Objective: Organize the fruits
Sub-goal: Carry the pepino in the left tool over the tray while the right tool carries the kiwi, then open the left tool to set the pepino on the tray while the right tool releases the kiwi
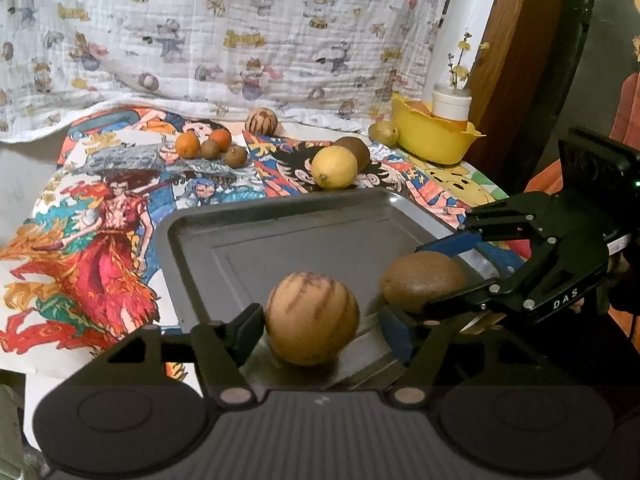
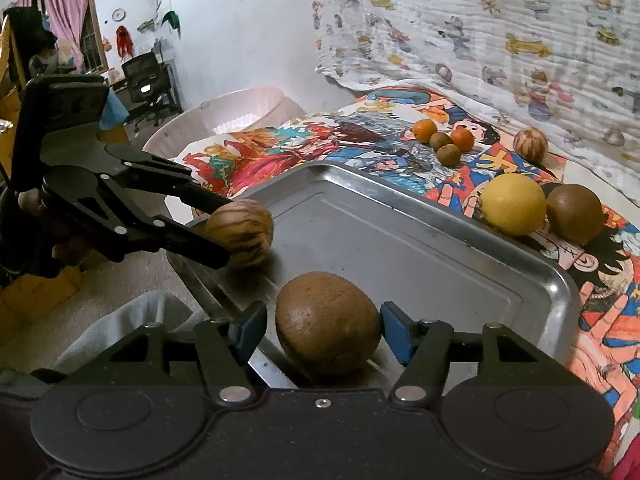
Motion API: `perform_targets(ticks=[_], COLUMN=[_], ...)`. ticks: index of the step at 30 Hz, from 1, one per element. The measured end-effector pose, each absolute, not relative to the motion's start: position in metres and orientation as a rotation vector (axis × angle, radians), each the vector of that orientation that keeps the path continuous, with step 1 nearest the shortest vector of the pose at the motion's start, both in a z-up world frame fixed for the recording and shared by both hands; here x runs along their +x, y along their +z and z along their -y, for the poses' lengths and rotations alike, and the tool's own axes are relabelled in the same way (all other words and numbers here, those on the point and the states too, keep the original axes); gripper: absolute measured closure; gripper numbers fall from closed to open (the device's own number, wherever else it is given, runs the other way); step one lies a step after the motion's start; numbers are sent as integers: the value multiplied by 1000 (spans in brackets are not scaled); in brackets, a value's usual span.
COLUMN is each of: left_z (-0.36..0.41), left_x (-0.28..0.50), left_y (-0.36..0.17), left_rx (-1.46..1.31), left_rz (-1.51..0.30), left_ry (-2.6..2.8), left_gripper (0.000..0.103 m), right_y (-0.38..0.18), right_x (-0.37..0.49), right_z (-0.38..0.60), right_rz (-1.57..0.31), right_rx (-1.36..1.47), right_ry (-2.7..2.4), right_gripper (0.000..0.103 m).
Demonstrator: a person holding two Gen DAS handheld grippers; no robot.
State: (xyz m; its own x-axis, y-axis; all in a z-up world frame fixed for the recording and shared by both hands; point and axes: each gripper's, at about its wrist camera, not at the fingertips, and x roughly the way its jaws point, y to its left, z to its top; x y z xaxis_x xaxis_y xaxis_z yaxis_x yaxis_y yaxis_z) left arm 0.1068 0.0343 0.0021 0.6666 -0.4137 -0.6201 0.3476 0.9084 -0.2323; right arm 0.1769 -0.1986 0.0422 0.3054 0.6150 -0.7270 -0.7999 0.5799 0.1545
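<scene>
two fruits sit in the tray at its near edge, striped fruit at 9 o'clock of the round fruit. Past the tray's far rim at 12 there's a lemon, behind it a cluster of small fruits around 11, and a bowl off at 2 o'clock
</scene>
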Motion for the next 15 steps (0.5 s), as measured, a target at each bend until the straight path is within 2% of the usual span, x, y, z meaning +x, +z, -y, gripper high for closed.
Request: perform_targets(ticks=[8,13,15], left_z=[-32,-28,-26], left_x=[86,68,62], left_y=[14,18,18], left_rx=[-65,-24,-6], left_rz=[-665,-644,-645], left_ry=[-406,-393,-386], left_gripper=[9,3,2], right_y=[53,60,61], right_x=[164,148,142], right_z=[213,219,221], right_rz=[-809,-788,-785], right_rx=[-207,-207,-211], right_ry=[901,862,855], right_gripper=[18,5,4])
